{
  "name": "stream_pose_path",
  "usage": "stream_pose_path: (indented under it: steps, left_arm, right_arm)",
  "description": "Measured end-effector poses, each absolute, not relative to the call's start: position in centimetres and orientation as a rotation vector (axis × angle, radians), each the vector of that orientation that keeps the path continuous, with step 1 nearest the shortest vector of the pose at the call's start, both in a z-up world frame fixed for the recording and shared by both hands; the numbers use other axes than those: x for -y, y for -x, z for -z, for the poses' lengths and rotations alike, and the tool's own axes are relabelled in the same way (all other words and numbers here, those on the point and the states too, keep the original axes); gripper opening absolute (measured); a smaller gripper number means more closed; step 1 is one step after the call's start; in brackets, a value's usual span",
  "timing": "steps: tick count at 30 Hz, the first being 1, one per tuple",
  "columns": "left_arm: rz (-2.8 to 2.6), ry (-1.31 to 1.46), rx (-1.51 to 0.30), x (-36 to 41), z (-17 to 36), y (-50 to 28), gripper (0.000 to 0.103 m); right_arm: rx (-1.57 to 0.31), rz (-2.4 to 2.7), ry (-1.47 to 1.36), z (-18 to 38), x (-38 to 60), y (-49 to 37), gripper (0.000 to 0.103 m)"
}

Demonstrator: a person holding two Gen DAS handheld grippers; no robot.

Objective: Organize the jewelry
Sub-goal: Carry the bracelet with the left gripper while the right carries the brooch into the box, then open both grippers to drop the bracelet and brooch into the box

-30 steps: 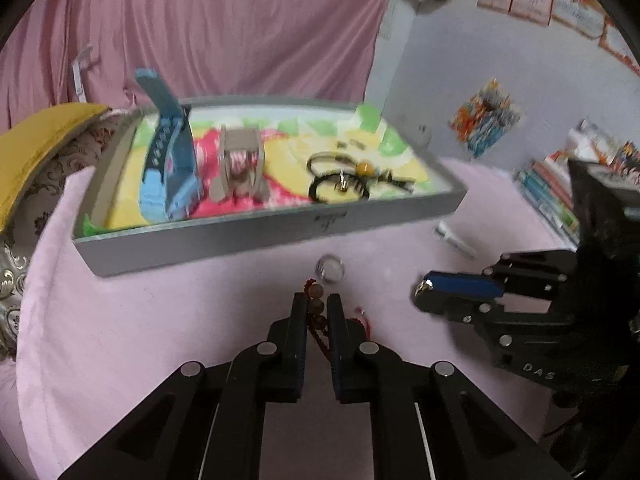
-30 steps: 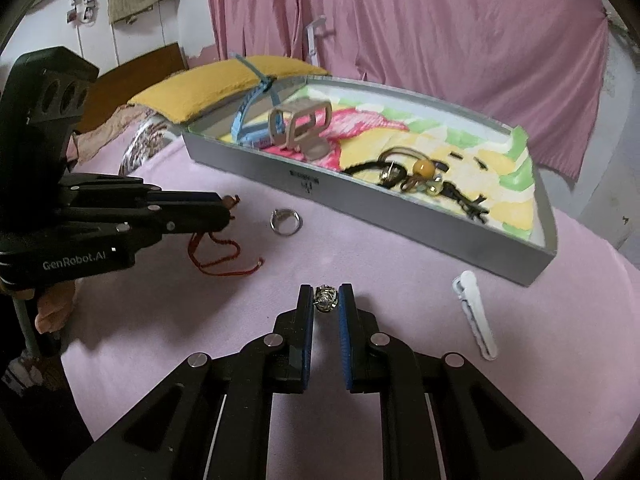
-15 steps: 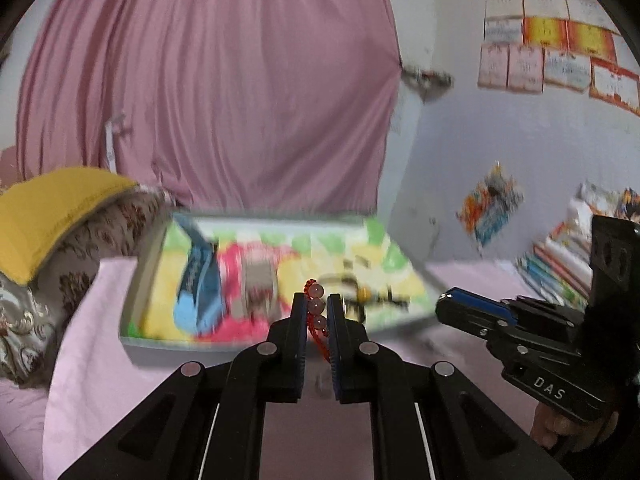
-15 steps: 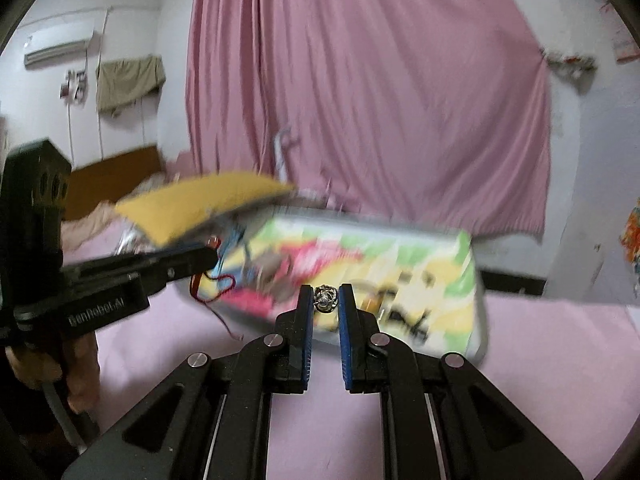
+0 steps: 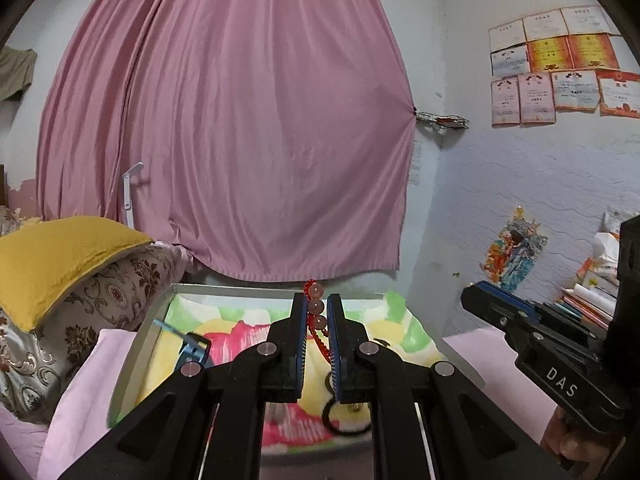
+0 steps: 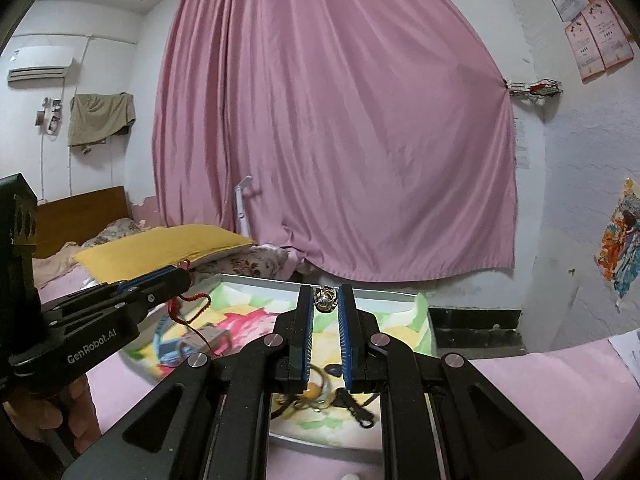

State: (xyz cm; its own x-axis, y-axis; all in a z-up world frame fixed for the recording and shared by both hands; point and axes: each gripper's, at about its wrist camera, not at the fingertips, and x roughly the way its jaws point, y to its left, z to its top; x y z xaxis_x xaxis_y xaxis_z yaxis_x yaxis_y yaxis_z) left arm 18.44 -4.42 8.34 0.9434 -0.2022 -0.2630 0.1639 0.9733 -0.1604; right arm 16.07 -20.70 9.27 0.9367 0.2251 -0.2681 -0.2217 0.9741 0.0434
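Observation:
My left gripper (image 5: 317,305) is shut on a red cord bracelet with pink beads (image 5: 315,307) and holds it above the grey tray (image 5: 136,344). The red cord (image 6: 188,310) hangs from it in the right wrist view. My right gripper (image 6: 326,299) is shut on a small silver ring (image 6: 326,299), also raised over the tray (image 6: 360,289). The tray has a colourful lining and holds a blue clip (image 5: 192,346), a black cord bracelet (image 5: 346,420) and dark jewelry with an amber bead (image 6: 320,394).
A yellow pillow (image 5: 52,256) on a patterned cushion lies left of the tray. A pink curtain (image 5: 240,140) hangs behind. The tray rests on a pink sheet (image 5: 80,392). Books are stacked at the far right (image 5: 588,300).
Both grippers have lifted off the pink sheet with their items and moved forward over the tray. The views have tilted up toward the curtain.

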Motion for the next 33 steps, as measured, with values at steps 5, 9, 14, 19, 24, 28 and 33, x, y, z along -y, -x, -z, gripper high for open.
stream_pose_path:
  steps: [5,9,14,19,24,28,33]
  left_arm:
    - [0.171,0.133,-0.288,5.2,-7.8,-20.1,0.009]
    - [0.175,0.114,-0.321,6.1,-7.2,-21.2,0.009]
    - [0.194,0.083,-0.425,6.9,-6.0,-22.4,0.009]
    - [0.219,0.085,-0.533,7.2,-4.8,-23.3,0.009]
    - [0.221,0.082,-0.594,7.2,-3.9,-23.9,0.009]
    - [0.225,0.089,-0.631,7.3,-3.4,-24.2,0.009]
    - [0.228,0.074,-0.705,7.7,-2.7,-24.9,0.009]
  right_arm:
    - [-0.298,-0.206,-0.036,-8.3,21.2,-17.5,0.011]
    - [-0.330,-0.202,-0.045,-7.6,21.3,-18.2,0.011]
    - [-0.437,-0.207,-0.033,-6.6,21.1,-19.6,0.011]
    - [-0.527,-0.209,-0.027,-5.5,21.4,-20.7,0.011]
    - [-0.603,-0.198,-0.033,-4.4,22.2,-22.0,0.011]
    - [-0.636,-0.207,-0.039,-3.7,22.3,-22.3,0.011]
    - [-0.691,-0.228,-0.067,-2.9,22.7,-23.1,0.011]
